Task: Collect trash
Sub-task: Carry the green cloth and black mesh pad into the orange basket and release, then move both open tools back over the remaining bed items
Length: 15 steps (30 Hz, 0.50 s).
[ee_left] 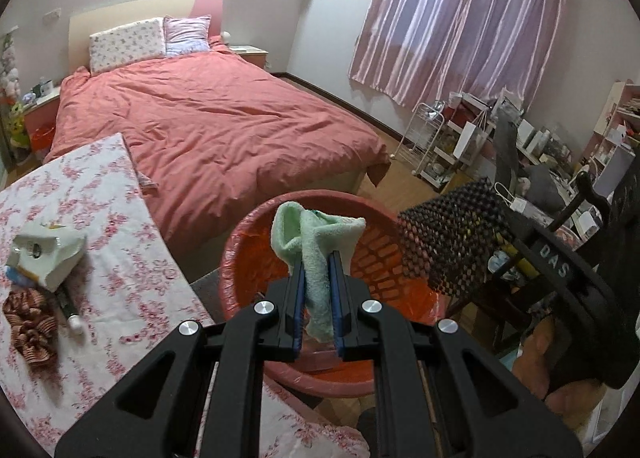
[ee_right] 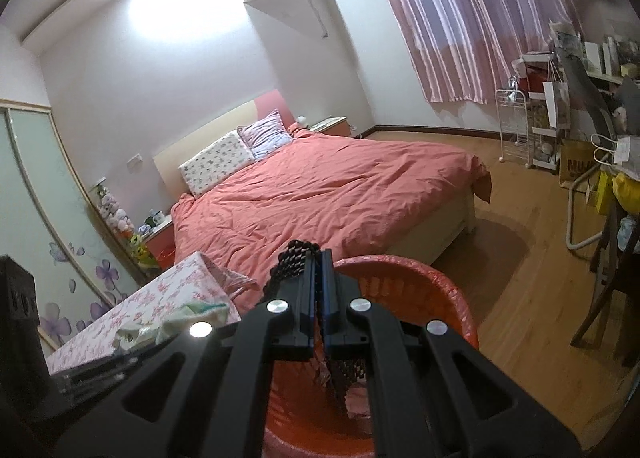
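My left gripper [ee_left: 317,266] is shut on a pale green cloth [ee_left: 316,238], which folds over above the red bin [ee_left: 260,217] lined with an orange bag. My right gripper [ee_right: 318,262] is shut on a black mesh mat [ee_right: 296,254]; the mat hangs below the fingers into the same red bin [ee_right: 440,282]. In the left wrist view the black mesh mat [ee_left: 452,234] shows over the bin's right rim, with the right gripper's body behind it. A crumpled white carton [ee_left: 48,254], a brown striped scrunchie [ee_left: 30,330] and a small white tube [ee_left: 74,318] lie on the floral table [ee_left: 120,258].
A bed with a salmon duvet [ee_left: 208,125] stands just beyond the bin. Pink curtains [ee_left: 460,17] hang at the back right, above cluttered racks and shelves [ee_left: 480,137]. A dark chair [ee_right: 612,278] stands on the wooden floor at right. A person's hand [ee_left: 560,370] holds the right gripper.
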Motion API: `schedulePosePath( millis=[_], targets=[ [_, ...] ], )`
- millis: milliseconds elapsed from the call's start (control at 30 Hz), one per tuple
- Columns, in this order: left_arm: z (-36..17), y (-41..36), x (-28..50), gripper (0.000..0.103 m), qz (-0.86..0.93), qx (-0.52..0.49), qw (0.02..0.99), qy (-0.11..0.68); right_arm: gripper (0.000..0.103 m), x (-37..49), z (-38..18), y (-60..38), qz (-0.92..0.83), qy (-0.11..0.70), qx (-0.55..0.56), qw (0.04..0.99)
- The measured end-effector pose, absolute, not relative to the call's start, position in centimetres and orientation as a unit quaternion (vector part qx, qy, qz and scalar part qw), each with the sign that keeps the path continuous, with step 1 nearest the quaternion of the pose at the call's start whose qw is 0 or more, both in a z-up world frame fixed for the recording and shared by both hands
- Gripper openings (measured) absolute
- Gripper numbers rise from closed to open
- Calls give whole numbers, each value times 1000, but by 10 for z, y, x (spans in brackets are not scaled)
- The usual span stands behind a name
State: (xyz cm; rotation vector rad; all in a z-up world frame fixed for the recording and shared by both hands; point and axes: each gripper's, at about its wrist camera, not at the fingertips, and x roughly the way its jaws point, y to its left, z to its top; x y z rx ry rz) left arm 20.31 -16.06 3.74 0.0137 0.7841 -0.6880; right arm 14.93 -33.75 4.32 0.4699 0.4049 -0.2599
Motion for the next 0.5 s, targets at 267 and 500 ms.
schedulePosePath(
  millis=[267, 500],
  targets=[
    [10, -168, 211, 24, -314, 27, 855, 411, 28, 182, 19, -346, -128, 252, 228, 932],
    [7, -151, 213, 28, -277, 39, 867, 412, 32, 175, 14, -342, -135, 252, 222, 932]
  ],
)
